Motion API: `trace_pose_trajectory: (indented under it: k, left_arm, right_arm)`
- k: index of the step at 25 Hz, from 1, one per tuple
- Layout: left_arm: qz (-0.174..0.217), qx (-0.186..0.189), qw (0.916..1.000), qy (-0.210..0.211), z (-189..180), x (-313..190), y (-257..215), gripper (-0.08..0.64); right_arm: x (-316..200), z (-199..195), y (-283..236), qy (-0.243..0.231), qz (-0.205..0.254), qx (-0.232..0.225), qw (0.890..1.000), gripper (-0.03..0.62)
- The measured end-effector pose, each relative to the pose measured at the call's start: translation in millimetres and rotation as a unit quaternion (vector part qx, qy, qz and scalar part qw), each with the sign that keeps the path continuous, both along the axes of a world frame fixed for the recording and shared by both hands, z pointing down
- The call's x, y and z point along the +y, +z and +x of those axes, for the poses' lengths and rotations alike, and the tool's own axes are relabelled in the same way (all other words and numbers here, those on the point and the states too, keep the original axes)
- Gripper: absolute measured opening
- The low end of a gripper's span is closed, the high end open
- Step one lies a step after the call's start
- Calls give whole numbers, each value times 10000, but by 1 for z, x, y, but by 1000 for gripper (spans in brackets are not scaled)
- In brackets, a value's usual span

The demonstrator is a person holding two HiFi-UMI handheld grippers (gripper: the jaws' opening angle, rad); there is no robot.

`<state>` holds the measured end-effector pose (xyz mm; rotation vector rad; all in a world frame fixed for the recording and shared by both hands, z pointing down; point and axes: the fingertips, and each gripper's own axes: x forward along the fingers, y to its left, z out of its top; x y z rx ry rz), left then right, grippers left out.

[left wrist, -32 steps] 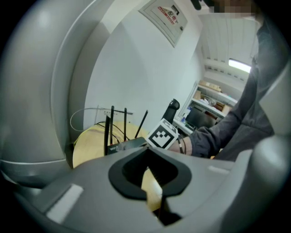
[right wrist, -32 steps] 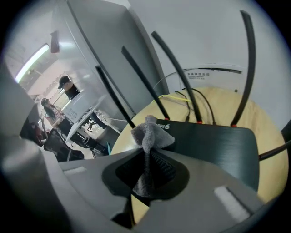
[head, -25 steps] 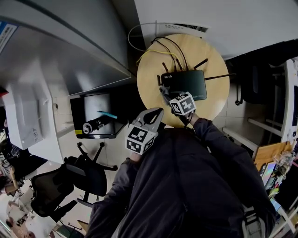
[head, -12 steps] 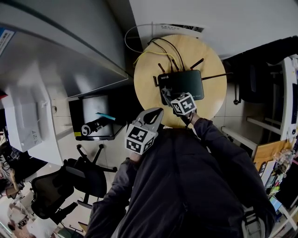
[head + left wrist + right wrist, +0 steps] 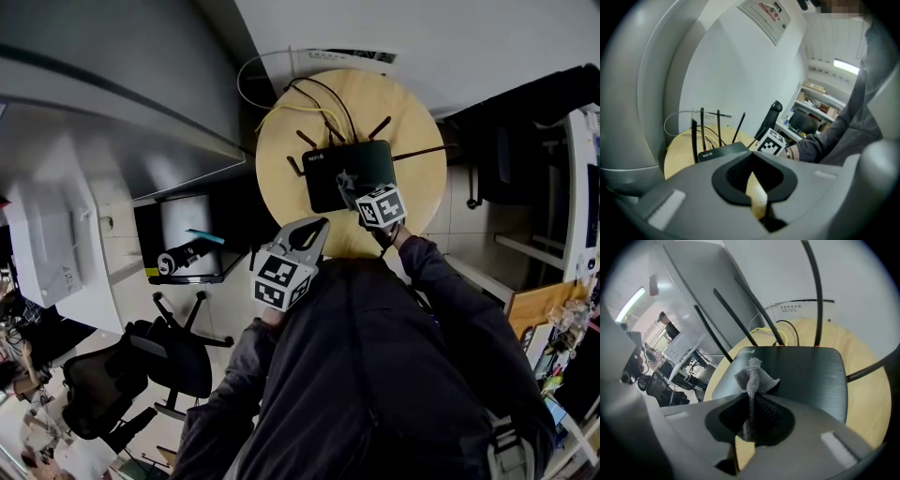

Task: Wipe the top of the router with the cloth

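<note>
First, locate the black router (image 5: pixel 328 183) lying flat on the round wooden bench (image 5: pixel 277 155), with thin antennas (image 5: pixel 380 127) raised along its rear edge and yellow and black cables (image 5: pixel 314 98) looping off behind it. Next, note the right tongs (image 5: pixel 353 187) reaching over the middle of the router's top, pressed together on a grey cloth (image 5: pixel 348 178). Confirm this in the right gripper view: see the right tongs (image 5: pixel 749 425) pinching the cloth (image 5: pixel 752 376) along its length, with a bunched tuft standing out past the tips just above the dark lid of the router (image 5: pixel 806 373). Cannot tell whether the tuft touches the lid. Find the left tongs (image 5: pixel 314 227) held back at the near edge of the bench, clear of the router and close to the person's chest. Read their state in the left gripper view: left tongs (image 5: pixel 757 190) pressed together with nothing between them, pointing toward the router (image 5: pixel 722 151) and a dark sleeve (image 5: pixel 820 140) beyond. Note also an office chair (image 5: pixel 178 361) on the floor at lower left, well apart from the bench.
</note>
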<state>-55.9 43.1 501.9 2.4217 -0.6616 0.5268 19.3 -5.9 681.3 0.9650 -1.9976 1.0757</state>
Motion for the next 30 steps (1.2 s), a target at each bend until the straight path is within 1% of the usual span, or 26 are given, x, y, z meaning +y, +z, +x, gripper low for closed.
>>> trace_pose_trajectory:
  k: [13, 17, 21, 24, 27, 30]
  left_arm:
    - [39, -82, 9999, -81, 43, 2, -3, 0]
    - [47, -107, 9999, -61, 55, 5, -4, 0]
    - [35, -137, 9999, -85, 59, 6, -4, 0]
    - [17, -161, 9998, -108, 55, 8, -3, 0]
    - [-2, -183, 9997, -136, 46, 8, -2, 0]
    - [-17, -196, 9997, -147, 35, 7, -1, 0]
  right_arm:
    - [2, 97, 3, 388, -4, 107, 9992, 29]
    - [4, 117, 1, 426, 42, 191, 9989, 29]
    - [5, 122, 2, 425, 62, 172, 9989, 29]
    - [5, 122, 1, 400, 85, 302, 9987, 29]
    - [4, 119, 0, 478, 136, 396, 9980, 29]
    - [1, 97, -12, 492, 328, 125, 9982, 29]
